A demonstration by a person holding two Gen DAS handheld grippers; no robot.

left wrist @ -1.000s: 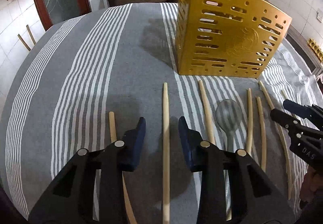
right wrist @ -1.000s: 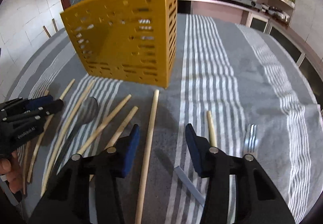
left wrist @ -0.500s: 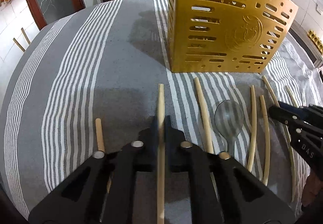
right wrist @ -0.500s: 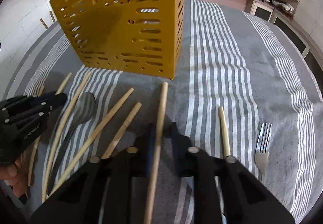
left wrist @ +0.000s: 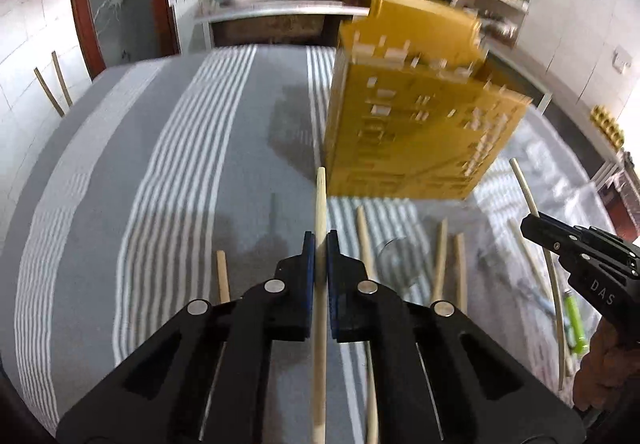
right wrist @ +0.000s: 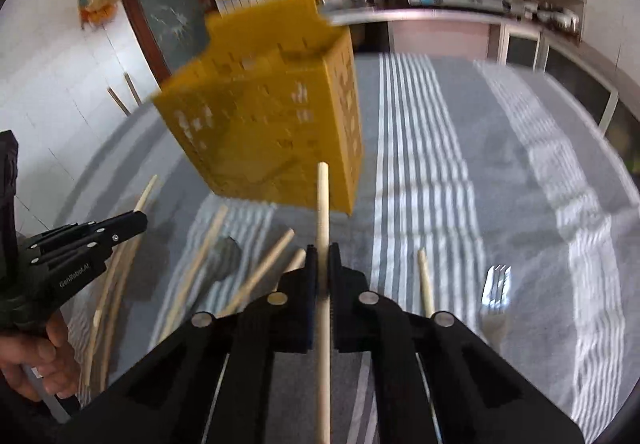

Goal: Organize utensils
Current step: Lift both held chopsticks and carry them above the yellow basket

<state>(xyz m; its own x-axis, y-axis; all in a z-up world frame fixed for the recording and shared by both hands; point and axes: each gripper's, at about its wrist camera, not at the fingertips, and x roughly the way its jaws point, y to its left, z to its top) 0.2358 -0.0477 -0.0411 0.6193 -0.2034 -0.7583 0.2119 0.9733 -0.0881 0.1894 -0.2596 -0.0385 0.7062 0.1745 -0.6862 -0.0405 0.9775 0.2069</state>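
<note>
My left gripper [left wrist: 321,238] is shut on a wooden chopstick [left wrist: 320,196], which is lifted off the striped cloth and points toward the yellow slotted utensil holder [left wrist: 412,132]. My right gripper [right wrist: 322,250] is shut on another wooden chopstick [right wrist: 322,200], also raised and aimed at the holder [right wrist: 272,124]. Each gripper shows in the other's view: the right one [left wrist: 530,224] at the right edge, the left one [right wrist: 138,221] at the left edge. Several more chopsticks [left wrist: 362,236] lie on the cloth, along with a dark spoon [right wrist: 225,256] and a fork [right wrist: 495,288].
A grey cloth with white stripes [left wrist: 172,180] covers the table. A green object [left wrist: 574,320] lies at the right edge below the right gripper. A person's hand [right wrist: 36,352] holds the left tool. A kitchen counter and shelves [right wrist: 440,0] stand behind the table.
Both grippers closed, each around a chopstick, then rose with it. The holder now looks lower and farther in both views, and the image is motion-blurred.
</note>
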